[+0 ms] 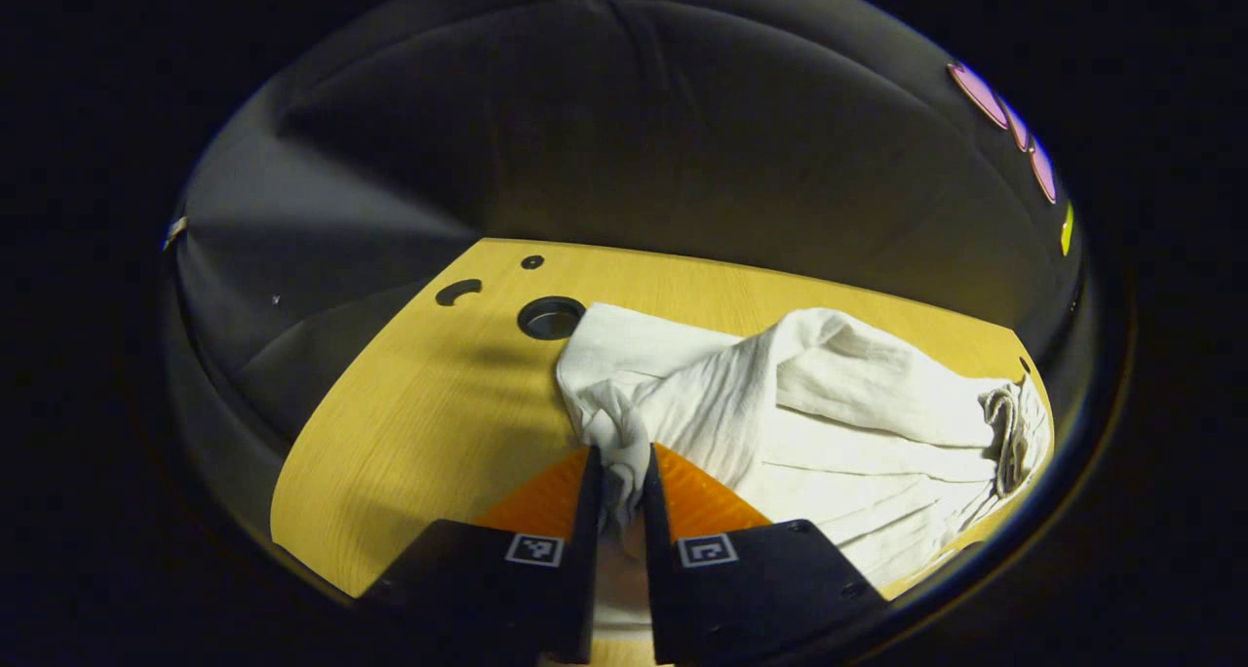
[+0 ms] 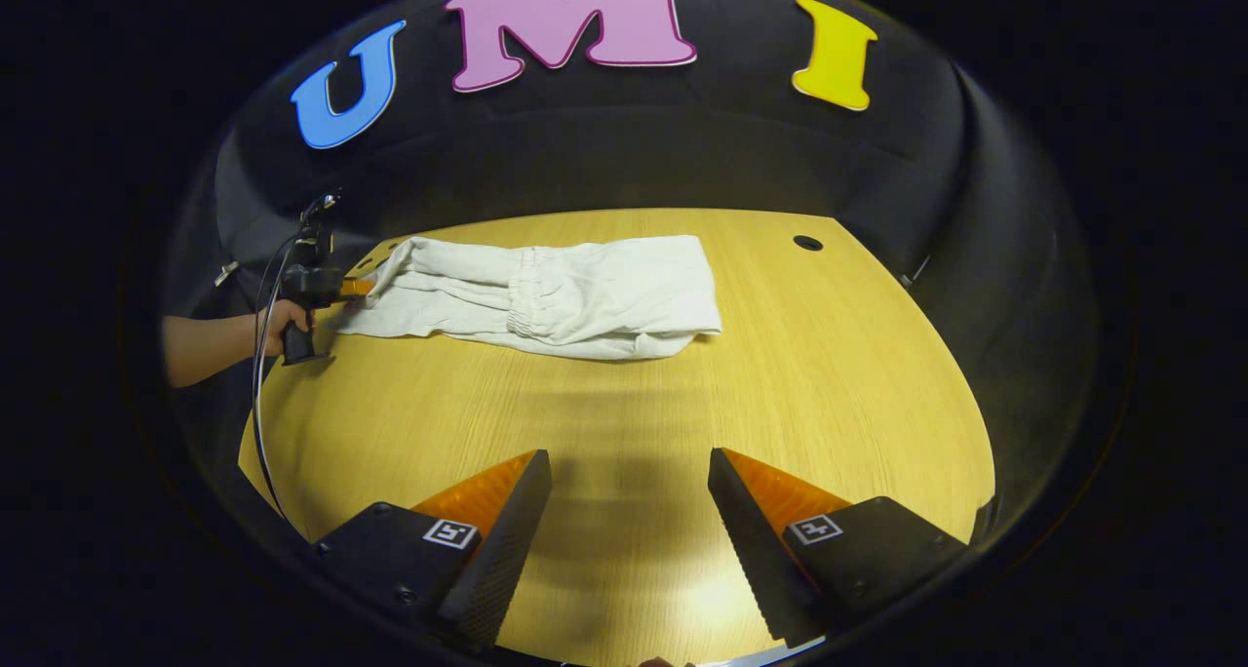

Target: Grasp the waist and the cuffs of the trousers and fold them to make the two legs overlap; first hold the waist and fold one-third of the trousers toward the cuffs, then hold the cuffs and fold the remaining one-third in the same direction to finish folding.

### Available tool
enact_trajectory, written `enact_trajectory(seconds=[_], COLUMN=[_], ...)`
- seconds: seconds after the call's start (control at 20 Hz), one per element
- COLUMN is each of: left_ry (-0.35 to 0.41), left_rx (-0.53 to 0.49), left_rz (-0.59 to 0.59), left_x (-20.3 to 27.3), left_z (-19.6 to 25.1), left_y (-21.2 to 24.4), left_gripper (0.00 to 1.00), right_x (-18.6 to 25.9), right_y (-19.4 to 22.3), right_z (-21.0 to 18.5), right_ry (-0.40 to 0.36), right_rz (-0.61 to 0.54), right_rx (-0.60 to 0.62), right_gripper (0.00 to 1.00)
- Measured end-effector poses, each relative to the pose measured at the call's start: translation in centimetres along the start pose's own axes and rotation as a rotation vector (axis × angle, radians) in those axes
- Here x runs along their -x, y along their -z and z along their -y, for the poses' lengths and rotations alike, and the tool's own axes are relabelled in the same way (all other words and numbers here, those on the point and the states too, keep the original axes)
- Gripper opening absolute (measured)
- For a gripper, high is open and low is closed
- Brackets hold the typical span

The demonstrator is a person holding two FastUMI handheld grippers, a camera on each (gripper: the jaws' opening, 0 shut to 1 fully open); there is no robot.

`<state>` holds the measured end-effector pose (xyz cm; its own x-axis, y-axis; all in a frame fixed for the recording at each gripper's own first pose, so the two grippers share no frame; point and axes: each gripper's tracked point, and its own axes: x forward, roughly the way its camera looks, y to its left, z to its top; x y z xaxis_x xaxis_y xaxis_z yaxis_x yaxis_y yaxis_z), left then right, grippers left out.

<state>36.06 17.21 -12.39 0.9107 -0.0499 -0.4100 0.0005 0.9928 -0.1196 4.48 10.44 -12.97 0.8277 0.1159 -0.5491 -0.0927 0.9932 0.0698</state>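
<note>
trousers (image 2: 546, 298) on table (image 2: 682, 423)

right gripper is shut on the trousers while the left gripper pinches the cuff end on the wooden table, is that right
Not quite. The right gripper is open over the bare wooden table, apart from the trousers, as the right gripper view shows. The left gripper does pinch the cloth at the cuff end.

Dim booth, overhead light, glare on table (image 2: 702, 589); fisheye warp at edges, sharp.
</note>
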Motion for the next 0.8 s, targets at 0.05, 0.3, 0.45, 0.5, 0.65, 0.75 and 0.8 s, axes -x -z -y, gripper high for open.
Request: enact_trajectory(seconds=[0.05,0.3,0.45,0.5,0.65,0.75,0.8], left_ry=[0.006,-0.003,0.006,0.011,0.028,0.034,0.043], left_rx=[0.015,0.102,0.087,0.092,0.165,0.156,0.149], left_rz=[0.001,0.075,0.101,0.095,0.157,0.181,0.199], left_x=[0.2,1.4,2.2,2.6,4.5,5.9,6.7], left_z=[0.2,0.2,0.3,0.4,0.8,1.6,2.3], left_y=[0.2,-1.8,-2.8,-2.7,-4.8,-6.2,-7.2], left_gripper=[0.28,0.06,0.05,0.06,0.05,0.05,0.05], right_x=[0.3,2.2,3.3,3.6,4.6,5.4,5.7], right_y=[0.3,0.8,0.4,0.1,-0.5,-0.8,-1.0], right_z=[0.4,3.2,4.9,5.4,6.3,6.7,7.1], right_ry=[0.011,0.081,0.122,0.133,0.153,0.161,0.162], right_rz=[-0.003,0.0,0.018,0.028,0.064,0.076,0.086], right_rx=[-0.012,-0.071,-0.078,-0.083,-0.101,-0.102,-0.104], right_gripper=[0.99,0.99,0.99,0.99,0.99,0.99,0.99])
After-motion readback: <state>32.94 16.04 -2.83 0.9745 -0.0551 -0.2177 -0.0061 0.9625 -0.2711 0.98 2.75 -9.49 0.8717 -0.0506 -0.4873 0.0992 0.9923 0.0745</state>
